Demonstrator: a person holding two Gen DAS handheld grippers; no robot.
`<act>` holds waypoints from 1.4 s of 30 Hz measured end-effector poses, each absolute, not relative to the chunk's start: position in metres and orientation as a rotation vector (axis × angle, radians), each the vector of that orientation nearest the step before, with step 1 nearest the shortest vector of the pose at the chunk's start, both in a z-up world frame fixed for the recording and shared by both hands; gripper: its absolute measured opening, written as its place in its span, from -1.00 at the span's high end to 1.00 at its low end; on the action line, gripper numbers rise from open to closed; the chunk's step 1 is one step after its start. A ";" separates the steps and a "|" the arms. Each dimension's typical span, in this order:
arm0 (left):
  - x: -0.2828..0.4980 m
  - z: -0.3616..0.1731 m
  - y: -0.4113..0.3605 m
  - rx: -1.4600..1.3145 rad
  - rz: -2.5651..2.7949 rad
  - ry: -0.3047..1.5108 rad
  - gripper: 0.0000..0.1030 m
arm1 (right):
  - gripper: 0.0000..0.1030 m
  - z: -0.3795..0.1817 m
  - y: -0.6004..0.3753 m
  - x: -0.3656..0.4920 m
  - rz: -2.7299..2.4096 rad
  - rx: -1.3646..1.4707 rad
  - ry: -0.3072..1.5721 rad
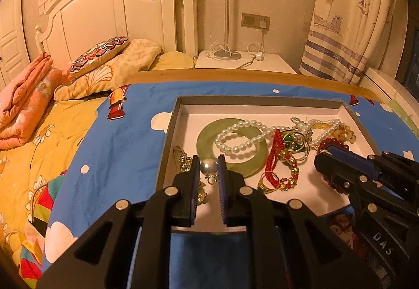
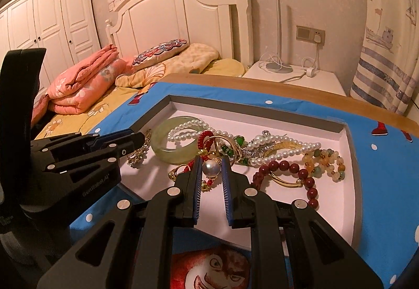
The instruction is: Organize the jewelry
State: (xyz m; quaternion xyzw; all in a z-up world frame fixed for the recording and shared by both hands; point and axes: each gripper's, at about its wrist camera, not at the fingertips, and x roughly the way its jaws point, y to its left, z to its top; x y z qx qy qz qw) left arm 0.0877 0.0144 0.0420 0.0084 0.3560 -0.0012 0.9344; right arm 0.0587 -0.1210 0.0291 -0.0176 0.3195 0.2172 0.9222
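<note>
A grey box with a white floor (image 1: 167,137) (image 2: 351,147) holds tangled jewelry: a green jade bangle (image 1: 235,145) (image 2: 167,147), a white pearl strand (image 1: 235,137) (image 2: 183,131), red cord and gold pieces (image 1: 275,173), dark red beads (image 2: 288,168). In the left wrist view a big pearl earring (image 1: 208,167) sits between the tips of my left gripper (image 1: 208,165), jaws closed onto it. In the right wrist view a similar pearl earring (image 2: 211,167) sits between the tips of my right gripper (image 2: 211,165). The right gripper also shows in the left wrist view (image 1: 337,158).
The box lies on a blue cartoon cloth (image 1: 117,152) over a wooden table edge (image 1: 235,76). A bed with folded orange quilts (image 1: 23,100) and pillows is at left. A white nightstand with a lamp (image 1: 227,53) and a curtain (image 1: 351,27) stand behind.
</note>
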 end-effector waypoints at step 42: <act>-0.001 0.058 -0.002 0.063 0.074 0.529 -0.95 | -0.68 0.032 -0.175 0.003 0.048 0.046 0.590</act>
